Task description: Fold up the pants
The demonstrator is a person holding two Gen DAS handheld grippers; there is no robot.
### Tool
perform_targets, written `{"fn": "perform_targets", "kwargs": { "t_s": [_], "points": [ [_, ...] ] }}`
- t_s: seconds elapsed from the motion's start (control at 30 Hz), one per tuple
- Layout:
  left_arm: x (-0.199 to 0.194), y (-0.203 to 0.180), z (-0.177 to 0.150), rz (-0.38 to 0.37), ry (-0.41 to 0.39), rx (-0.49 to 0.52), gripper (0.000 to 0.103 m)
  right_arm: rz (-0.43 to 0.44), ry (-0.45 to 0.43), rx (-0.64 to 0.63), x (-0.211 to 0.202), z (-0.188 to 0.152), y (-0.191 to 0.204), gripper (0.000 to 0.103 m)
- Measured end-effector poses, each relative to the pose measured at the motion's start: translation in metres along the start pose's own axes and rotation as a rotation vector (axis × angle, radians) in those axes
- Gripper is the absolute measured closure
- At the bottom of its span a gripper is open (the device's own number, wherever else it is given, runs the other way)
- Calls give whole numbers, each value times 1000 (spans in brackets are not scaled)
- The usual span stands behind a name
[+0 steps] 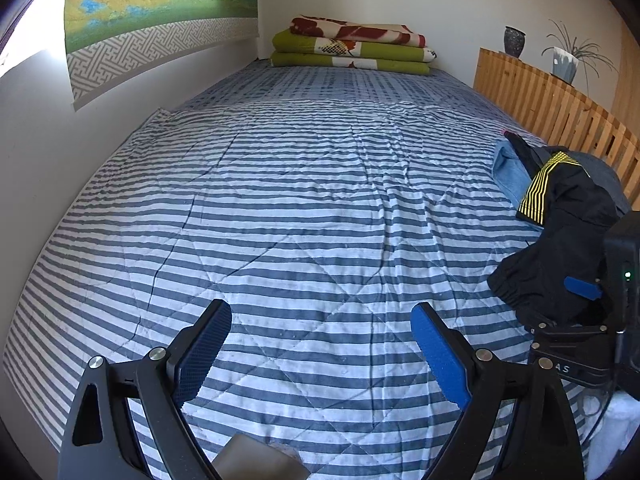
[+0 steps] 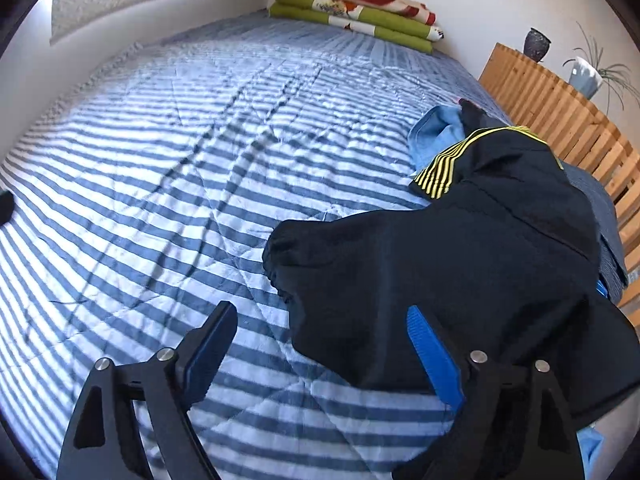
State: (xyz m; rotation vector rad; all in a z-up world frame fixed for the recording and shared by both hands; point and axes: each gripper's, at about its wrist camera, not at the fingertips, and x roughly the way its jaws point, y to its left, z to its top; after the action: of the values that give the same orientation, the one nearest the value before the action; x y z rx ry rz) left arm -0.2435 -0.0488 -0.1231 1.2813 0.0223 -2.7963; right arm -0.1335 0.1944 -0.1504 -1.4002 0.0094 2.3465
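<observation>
The black pants lie crumpled at the right side of the bed, so the open right claw should close on one edge only, while the left claw waits open and empty.

2 pots, ~3 folded blankets

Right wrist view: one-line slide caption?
Open right tool over striped bedspread, black pants bunched beside its right finger.
</observation>
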Motion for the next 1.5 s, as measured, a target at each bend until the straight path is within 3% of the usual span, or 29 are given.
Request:
{"fn": "perform_targets", "kwargs": {
  "t_s": [0.03,0.1,0.13,0.2,0.37,0.5,0.77,0.9,1.0,1.07,1.13,1.2,1.23,1.4,1.5],
  "points": [
    [1,3,0,2,0,-3,10,-17,21,-16,9,1,2,31],
    [4,9,1,2,5,-11,10,-48,60,-41,22,1,1,58],
    [5,11,2,-1,8,-17,10,-66,74,-48,27,2,-1,62],
    [5,17,2,-3,9,-25,10,-88,85,-40,26,4,-10,90],
    [2,31,7,-12,2,-50,10,4,67,92,3,15,-40,96],
    [-5,48,10,-15,-17,-85,10,76,11,101,-34,34,-28,99],
    [-18,114,11,21,-49,-206,10,254,-130,-23,-107,91,64,99],
    [-25,147,8,56,-69,-246,10,442,-119,-6,-131,115,109,99],
    [-30,169,5,86,-82,-268,10,450,-161,-87,-148,122,142,99],
    [-30,182,2,94,-77,-290,10,457,-137,-117,-142,121,153,97],
    [-28,191,0,85,-63,-310,10,417,-108,-107,-129,108,152,87],
    [-26,195,0,75,-57,-325,10,387,-100,-91,-119,89,145,53],
    [-25,195,1,69,-56,-325,10,388,-91,-74,-113,73,139,47],
    [-15,164,13,53,-50,-264,10,445,-33,-5,-101,13,111,45],
    [-5,137,20,35,-37,-227,10,426,-39,-19,-107,-21,112,45]
  ]
}}
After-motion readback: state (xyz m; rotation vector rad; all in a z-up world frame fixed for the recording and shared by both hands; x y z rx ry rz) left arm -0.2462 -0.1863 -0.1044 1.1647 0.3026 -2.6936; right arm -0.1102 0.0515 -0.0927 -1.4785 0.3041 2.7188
